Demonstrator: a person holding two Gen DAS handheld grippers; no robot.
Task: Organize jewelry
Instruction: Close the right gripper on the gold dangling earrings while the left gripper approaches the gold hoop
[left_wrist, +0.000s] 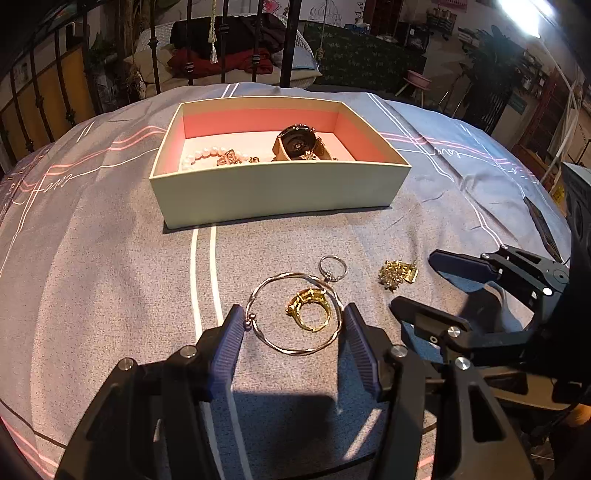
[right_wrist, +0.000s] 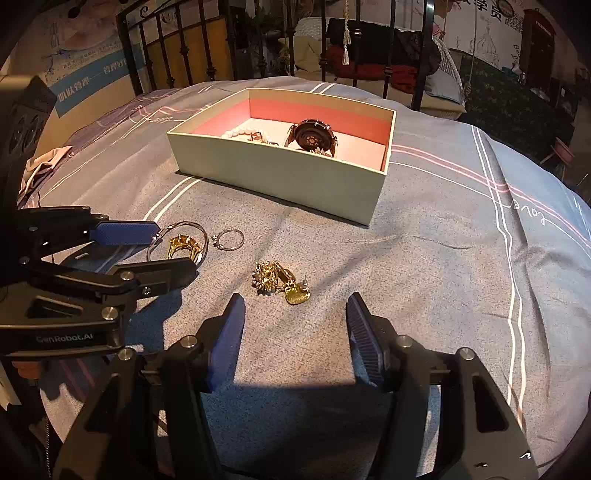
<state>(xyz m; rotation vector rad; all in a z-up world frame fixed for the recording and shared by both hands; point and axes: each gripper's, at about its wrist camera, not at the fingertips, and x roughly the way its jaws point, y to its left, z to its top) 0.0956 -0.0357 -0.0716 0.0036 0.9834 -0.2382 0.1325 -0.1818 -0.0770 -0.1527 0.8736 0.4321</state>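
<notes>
The left gripper (left_wrist: 293, 325) straddles the bangle (left_wrist: 295, 314) and the gold ring (left_wrist: 309, 308) inside it on the bed (left_wrist: 110, 258), jaws apart, pads not pressing. The right gripper (right_wrist: 295, 317) stands open short of the gold earrings (right_wrist: 279, 282). The box (left_wrist: 273, 192) holds a watch (left_wrist: 297, 142) and pearls (left_wrist: 207, 153).

A grey bedspread (left_wrist: 110, 258) with pale stripes lies before a black iron bedstead (left_wrist: 225, 40), dimly lit.

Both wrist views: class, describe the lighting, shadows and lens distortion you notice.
Left wrist view: warm, low light; the left gripper throws a dark shadow onto the grey bedspread; glare at top right. Right wrist view: fisheye bends the pale cardboard box; corners go black.
</notes>
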